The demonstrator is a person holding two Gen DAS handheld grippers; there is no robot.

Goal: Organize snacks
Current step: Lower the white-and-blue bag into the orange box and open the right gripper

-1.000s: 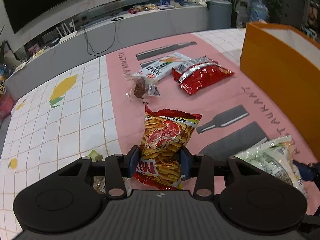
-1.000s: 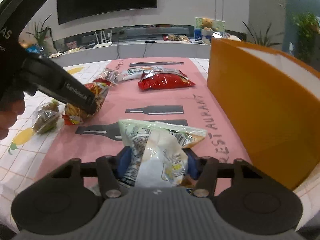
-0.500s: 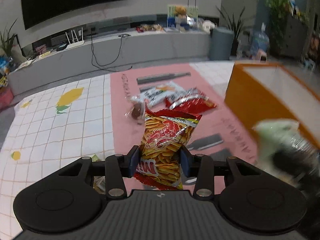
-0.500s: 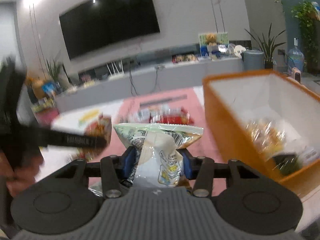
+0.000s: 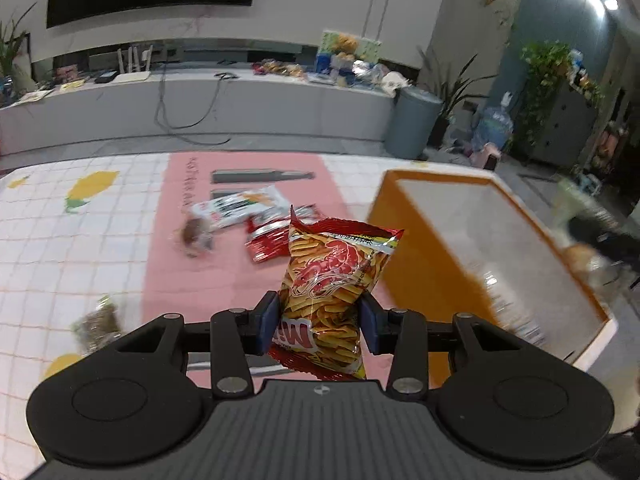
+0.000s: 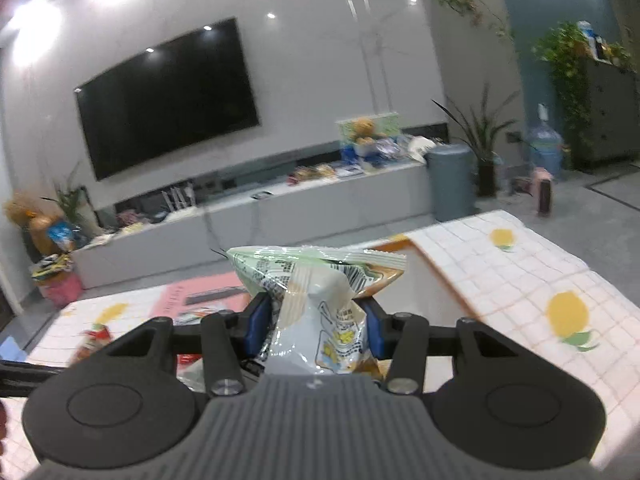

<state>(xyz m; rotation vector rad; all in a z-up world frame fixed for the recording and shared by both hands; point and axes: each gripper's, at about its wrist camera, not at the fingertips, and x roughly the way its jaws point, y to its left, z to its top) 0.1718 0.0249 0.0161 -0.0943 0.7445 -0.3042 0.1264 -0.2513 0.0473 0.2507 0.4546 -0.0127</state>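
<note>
Both tools have risen off the worktop (image 5: 80, 240) since a second ago. Left tool (image 5: 318, 322) stays clenched on the shrimp-stick bag (image 5: 332, 280) beside the orange box (image 5: 420, 264); right tool (image 6: 314, 330) grips the green-and-white snack bag (image 6: 316, 304) over the box.

Dim room – ceiling-light glare, motion blur, fisheye-bent edges.

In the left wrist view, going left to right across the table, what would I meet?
Small brownish packet → clear-wrapped brown snack → white packet → red-and-yellow shrimp-stick bag clamped in the left gripper → orange box.
</note>
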